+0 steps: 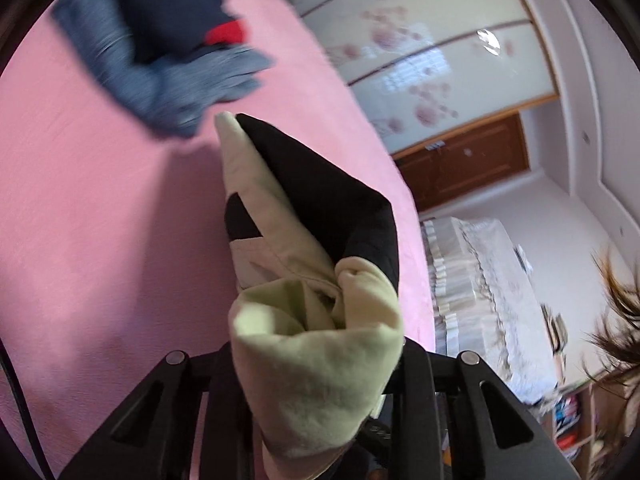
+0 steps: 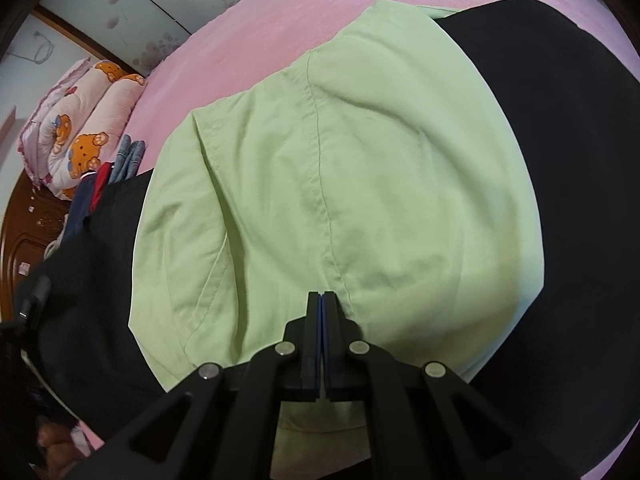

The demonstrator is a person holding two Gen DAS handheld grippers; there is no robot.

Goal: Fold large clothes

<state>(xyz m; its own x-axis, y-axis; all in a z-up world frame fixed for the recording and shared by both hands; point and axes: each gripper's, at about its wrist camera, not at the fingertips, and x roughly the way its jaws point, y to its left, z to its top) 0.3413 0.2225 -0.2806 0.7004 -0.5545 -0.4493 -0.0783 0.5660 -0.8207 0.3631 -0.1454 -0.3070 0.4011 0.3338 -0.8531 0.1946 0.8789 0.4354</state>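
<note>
garment: soft pale-green and black cloth jacket (image 2: 340,168) spread on pink bed (image 2: 248,32) | left tool (image 1: 316,360): clamped on bunched sleeve, lifted | right tool (image 2: 321,300): shut, empty, above green panel | handling: limp, light, drapes; take hold at seams or hem

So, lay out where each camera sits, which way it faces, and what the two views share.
Left wrist: on the left gripper, looking along it across the pink bed to a wardrobe; the green and black garment is bunched between its fingers; hair at right.
Right wrist: on the right gripper, jaws shut, looking down at that garment spread out; a hand at lower left.
Shared: bed, garment, folded clothes pile.
</note>
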